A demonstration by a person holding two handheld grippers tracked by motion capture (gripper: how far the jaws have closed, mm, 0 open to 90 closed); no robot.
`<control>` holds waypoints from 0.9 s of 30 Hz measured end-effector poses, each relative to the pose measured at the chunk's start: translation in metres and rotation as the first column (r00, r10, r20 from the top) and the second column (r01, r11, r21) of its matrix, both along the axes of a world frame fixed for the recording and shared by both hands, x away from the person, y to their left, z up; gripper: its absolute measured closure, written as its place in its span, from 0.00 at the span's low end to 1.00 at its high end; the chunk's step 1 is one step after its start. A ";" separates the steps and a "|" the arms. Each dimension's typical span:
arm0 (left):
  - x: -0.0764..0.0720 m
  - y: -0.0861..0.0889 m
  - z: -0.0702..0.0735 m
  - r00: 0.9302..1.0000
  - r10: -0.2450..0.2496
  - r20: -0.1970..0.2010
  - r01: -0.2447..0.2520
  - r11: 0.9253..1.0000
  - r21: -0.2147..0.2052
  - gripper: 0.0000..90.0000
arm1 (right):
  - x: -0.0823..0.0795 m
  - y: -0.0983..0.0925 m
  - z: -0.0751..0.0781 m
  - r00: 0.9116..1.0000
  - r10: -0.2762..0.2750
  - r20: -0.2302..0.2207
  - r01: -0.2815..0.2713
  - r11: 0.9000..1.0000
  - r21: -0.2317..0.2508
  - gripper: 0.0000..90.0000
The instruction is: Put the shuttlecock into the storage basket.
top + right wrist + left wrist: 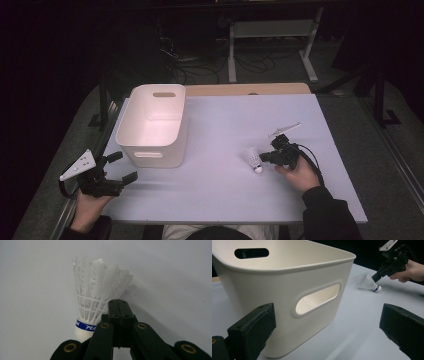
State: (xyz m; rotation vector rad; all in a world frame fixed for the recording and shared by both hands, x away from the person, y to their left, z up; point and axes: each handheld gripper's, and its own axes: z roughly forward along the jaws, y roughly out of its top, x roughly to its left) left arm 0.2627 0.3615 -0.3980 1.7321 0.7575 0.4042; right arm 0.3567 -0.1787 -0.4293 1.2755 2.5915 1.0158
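1. A white plastic shuttlecock point(255, 159) with a blue band around its rounded white cork lies on its side on the pale worktop point(220, 185), cork toward the near edge, skirt pointing away.
2. A white plastic bin point(150, 131) with oval handle cut-outs stands upright and open-topped at the worktop's left, well apart from the shuttlecock, nothing visible inside.
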 end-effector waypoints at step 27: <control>0.000 0.000 0.000 1.000 0.001 0.001 -0.001 1.000 0.000 0.00 | -0.004 0.002 0.005 1.000 0.021 0.019 -0.022 1.000 0.013 0.99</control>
